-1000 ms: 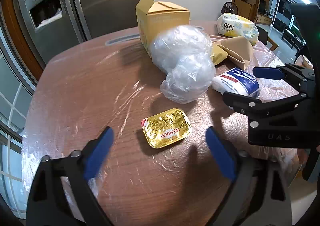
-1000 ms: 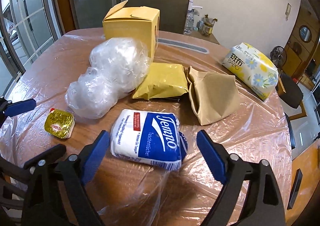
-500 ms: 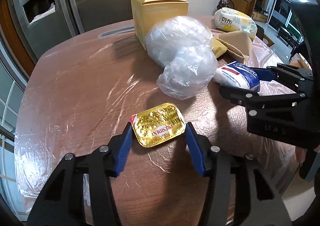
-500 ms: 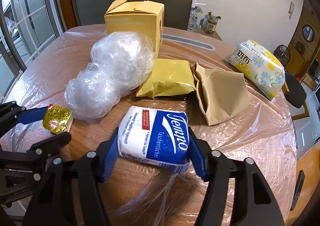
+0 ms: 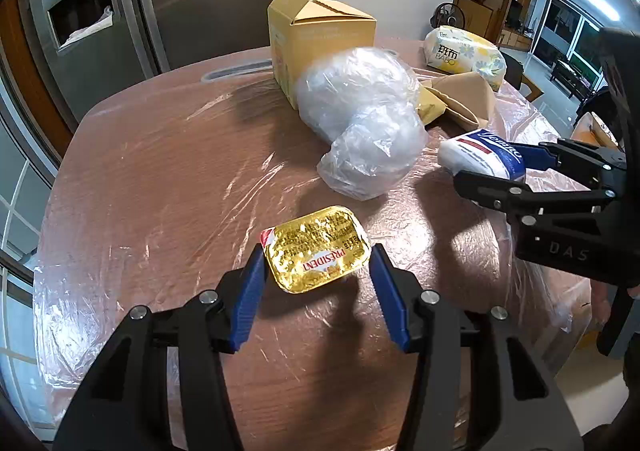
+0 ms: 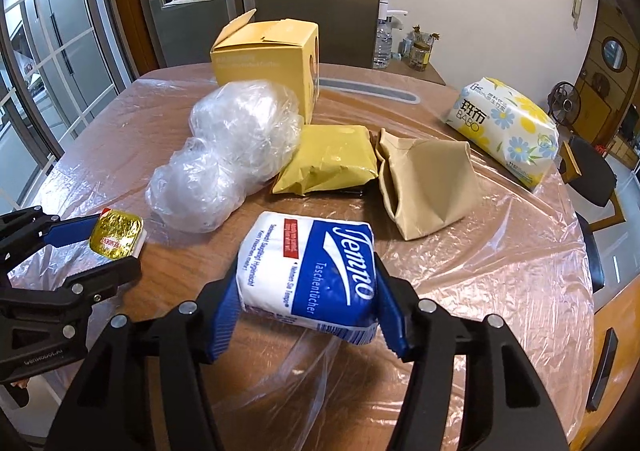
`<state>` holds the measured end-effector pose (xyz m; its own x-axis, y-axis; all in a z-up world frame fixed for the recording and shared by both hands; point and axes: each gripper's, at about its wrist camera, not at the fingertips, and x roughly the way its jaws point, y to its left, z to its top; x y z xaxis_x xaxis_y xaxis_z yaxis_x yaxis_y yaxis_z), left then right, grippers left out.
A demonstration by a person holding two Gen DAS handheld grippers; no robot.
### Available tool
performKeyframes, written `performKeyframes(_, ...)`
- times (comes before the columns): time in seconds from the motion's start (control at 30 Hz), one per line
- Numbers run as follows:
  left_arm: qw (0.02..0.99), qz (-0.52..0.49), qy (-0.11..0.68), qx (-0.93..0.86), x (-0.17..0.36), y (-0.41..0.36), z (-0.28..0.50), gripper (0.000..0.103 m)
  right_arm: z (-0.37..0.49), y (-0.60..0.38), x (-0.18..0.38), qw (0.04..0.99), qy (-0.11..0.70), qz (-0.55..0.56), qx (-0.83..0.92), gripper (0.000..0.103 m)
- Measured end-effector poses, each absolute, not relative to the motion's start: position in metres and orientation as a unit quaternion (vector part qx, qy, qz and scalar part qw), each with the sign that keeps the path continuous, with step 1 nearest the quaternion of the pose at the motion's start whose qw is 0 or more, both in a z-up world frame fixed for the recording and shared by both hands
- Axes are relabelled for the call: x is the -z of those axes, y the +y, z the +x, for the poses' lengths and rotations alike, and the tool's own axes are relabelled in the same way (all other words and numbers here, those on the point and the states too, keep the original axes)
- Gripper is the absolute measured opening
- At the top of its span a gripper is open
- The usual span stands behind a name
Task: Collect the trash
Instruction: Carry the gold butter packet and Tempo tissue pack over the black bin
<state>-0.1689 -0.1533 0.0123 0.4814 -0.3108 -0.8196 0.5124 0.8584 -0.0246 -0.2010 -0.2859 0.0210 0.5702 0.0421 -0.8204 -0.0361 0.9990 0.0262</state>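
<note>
The left claw (image 5: pixel 316 271) is gripping a small gold foil butter portion (image 5: pixel 315 248) between its blue pads, just above the plastic-covered brown worktop (image 5: pixel 160 179). The right claw (image 6: pixel 306 301) is clenching a blue-and-white tissue pack (image 6: pixel 310 275), near crumpled clear plastic bags (image 6: pixel 228 155).

Shiny gold foil tops the butter tub (image 5: pixel 316 249) — crinkly clear plastic wrap (image 5: pixel 132 179) covers the brown wood table (image 5: pixel 312 375).
</note>
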Motion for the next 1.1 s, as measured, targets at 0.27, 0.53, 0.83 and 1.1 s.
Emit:
performKeyframes(0.27,0.857,0.11,0.443,0.242,-0.018,-0.15,-0.175,0.053,-0.214,-0.289,-0.029,0.889,0.456,0.017,-0.031,0.058)
performKeyframes(0.53,0.861,0.102,0.436,0.242,-0.027,-0.145,-0.184,0.053,-0.228,-0.29,-0.041,0.895,0.445,0.019,-0.041,0.058)
performKeyframes(0.83,0.865,0.1,0.428,0.243,-0.035,-0.14,-0.197,0.053,-0.247,-0.285,-0.056,0.902,0.429,0.013,-0.053,0.058)
performKeyframes(1.1,0.868,0.098,0.422,0.242,-0.041,-0.134,-0.209,0.053,-0.261,-0.28,-0.062,0.904,0.423,0.01,-0.062,0.058)
